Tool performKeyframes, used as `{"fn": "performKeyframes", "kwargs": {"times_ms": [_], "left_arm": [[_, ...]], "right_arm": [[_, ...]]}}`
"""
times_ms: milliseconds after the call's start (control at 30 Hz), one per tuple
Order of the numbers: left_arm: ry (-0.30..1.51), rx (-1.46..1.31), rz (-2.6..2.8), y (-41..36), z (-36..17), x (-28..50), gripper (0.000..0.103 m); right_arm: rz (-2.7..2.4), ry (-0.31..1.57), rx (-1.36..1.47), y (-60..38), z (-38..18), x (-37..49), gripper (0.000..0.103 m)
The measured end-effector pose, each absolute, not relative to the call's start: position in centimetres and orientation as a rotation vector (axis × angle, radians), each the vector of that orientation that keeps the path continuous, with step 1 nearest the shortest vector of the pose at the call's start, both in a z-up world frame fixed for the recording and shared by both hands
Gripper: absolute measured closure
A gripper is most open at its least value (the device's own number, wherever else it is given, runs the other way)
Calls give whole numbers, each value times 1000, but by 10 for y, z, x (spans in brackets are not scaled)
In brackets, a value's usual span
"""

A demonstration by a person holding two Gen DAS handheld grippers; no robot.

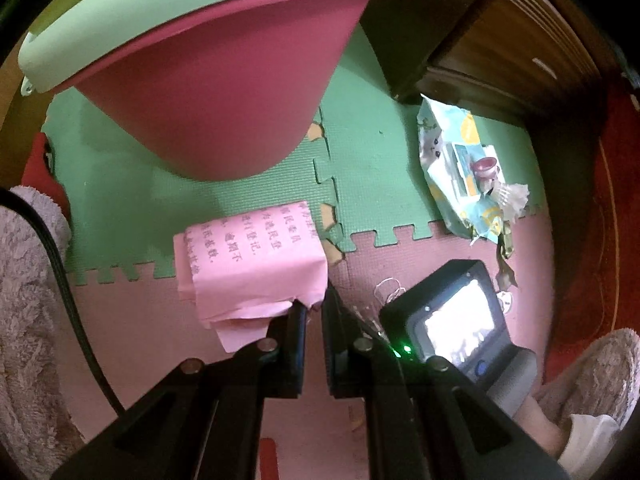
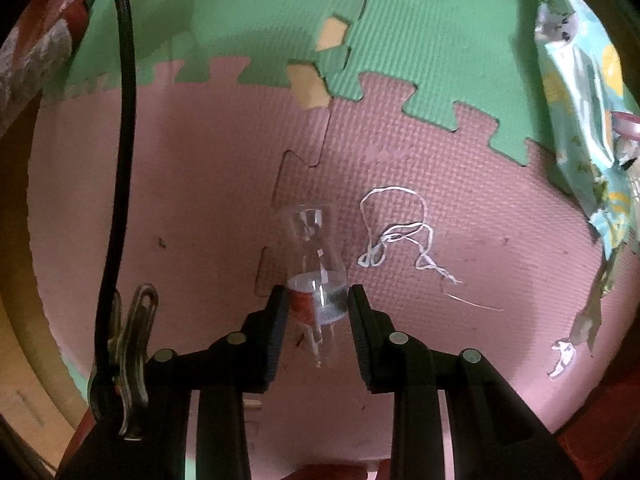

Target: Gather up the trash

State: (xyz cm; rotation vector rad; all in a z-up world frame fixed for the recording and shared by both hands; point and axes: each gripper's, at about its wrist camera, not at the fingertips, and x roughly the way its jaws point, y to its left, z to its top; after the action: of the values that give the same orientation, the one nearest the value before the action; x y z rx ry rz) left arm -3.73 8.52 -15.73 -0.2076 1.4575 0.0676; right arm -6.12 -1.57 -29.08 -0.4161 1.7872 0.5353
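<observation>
My left gripper point(image 1: 314, 304) is shut on a folded pink paper point(image 1: 256, 268) with printed Chinese text, held by its corner above the foam mat. A pink bin point(image 1: 224, 88) with a mint green rim stands just beyond it. My right gripper point(image 2: 318, 294) has its fingers on both sides of a small clear plastic bottle point(image 2: 316, 264) with a red label, lying on the pink mat; the jaws touch its sides. The right gripper's body point(image 1: 452, 320) shows in the left wrist view. A white string point(image 2: 400, 236) lies right of the bottle.
A crumpled blue and yellow snack wrapper point(image 1: 460, 168) with a small pink cup on it lies at the right, also in the right wrist view point(image 2: 584, 120). Small scraps point(image 2: 562, 356) lie nearby. Dark wooden furniture point(image 1: 500, 40) stands behind. Fluffy slippers point(image 1: 28, 280) flank the mat.
</observation>
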Motion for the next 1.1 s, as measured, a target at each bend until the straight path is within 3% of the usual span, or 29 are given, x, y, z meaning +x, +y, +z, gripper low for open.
{"fn": "performKeyframes", "kwargs": {"times_ms": [400, 867, 1100], "left_arm": [[1427, -193, 41, 78, -138, -43, 96], [1372, -164, 16, 66, -101, -48, 99], [1390, -165, 20, 66, -95, -52, 98]], "right_arm": [[529, 1827, -365, -31, -277, -28, 72], [469, 1719, -155, -97, -182, 34, 72], [468, 1629, -58, -95, -139, 23, 72]]}}
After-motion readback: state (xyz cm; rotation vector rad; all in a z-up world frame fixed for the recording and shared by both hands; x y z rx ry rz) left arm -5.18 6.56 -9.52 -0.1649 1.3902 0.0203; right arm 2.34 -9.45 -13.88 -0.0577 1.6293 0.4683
